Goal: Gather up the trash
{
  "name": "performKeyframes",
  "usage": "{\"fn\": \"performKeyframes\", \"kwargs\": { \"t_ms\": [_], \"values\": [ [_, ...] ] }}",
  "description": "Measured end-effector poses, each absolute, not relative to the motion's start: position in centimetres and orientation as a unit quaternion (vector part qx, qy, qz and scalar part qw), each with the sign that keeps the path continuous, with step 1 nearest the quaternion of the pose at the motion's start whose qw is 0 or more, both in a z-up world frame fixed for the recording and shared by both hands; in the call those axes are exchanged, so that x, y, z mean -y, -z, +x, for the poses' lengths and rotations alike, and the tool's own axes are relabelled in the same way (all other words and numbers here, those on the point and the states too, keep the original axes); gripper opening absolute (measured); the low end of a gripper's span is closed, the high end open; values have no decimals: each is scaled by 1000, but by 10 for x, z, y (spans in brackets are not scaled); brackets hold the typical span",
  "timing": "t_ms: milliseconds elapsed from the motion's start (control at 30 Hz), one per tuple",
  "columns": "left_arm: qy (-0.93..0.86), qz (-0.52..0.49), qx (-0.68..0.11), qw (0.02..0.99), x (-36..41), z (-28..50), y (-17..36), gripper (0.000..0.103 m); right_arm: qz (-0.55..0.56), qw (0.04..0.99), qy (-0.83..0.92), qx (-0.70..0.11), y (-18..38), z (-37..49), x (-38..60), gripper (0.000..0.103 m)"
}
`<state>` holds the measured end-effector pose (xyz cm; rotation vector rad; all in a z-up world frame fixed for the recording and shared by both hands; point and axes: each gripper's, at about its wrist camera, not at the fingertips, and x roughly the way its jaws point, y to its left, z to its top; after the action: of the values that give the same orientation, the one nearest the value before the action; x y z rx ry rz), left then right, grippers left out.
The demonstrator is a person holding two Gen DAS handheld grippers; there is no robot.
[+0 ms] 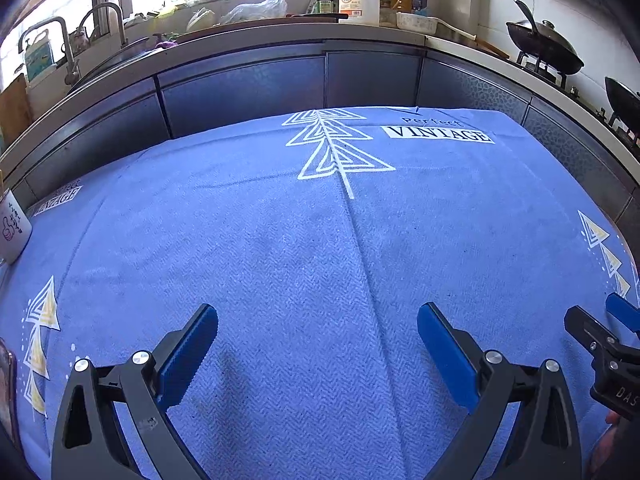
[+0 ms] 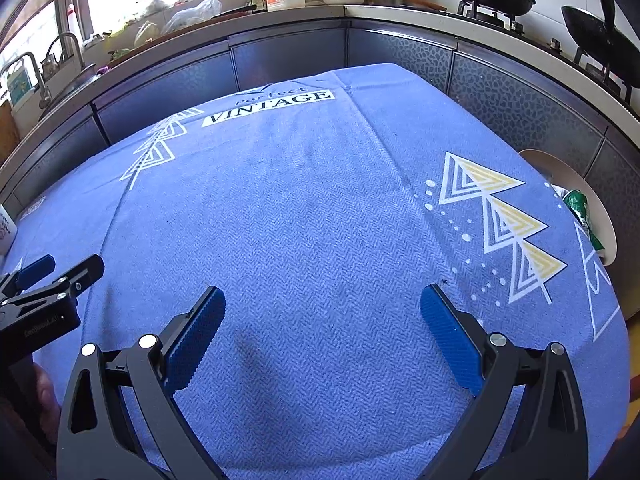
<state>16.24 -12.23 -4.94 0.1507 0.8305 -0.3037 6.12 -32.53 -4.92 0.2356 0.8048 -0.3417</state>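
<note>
Left gripper [image 1: 318,332] low over the blue tablecloth [image 1: 280,240], jaws wide apart, nothing between them. Right gripper [image 2: 322,320] just beside it, same height, jaws likewise spread and empty; both read as parked at the near edge, ready to reach.

Cloth surface bare in front of both. The only likely trash: a crumpled green wrapper or can [image 2: 580,212], lying in a pale bin or basket [image 2: 576,176] just off the table's right edge — apparently the collection point. Cannot tell exactly what it is.

White mug [image 1: 12,228] at far left edge, probably not trash. Judging by this, collecting looks mostly finished.
</note>
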Motion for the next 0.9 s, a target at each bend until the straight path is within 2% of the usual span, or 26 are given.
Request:
{"fn": "performKeyframes", "kwargs": {
  "t_ms": [300,600,767,900],
  "values": [
    [228,82,-355,903,160,111,5,99,169,909,185,-334,14,-8,342,97],
    [336,148,-325,872,228,45,-28,99,211,887,266,-314,-3,-89,377,97],
    [389,186,-297,852,254,31,-36,99,240,865,323,-299,-5,-113,388,97],
    [417,176,-297,841,262,37,-42,99,253,849,357,-297,-10,-126,390,97]
  ]
}}
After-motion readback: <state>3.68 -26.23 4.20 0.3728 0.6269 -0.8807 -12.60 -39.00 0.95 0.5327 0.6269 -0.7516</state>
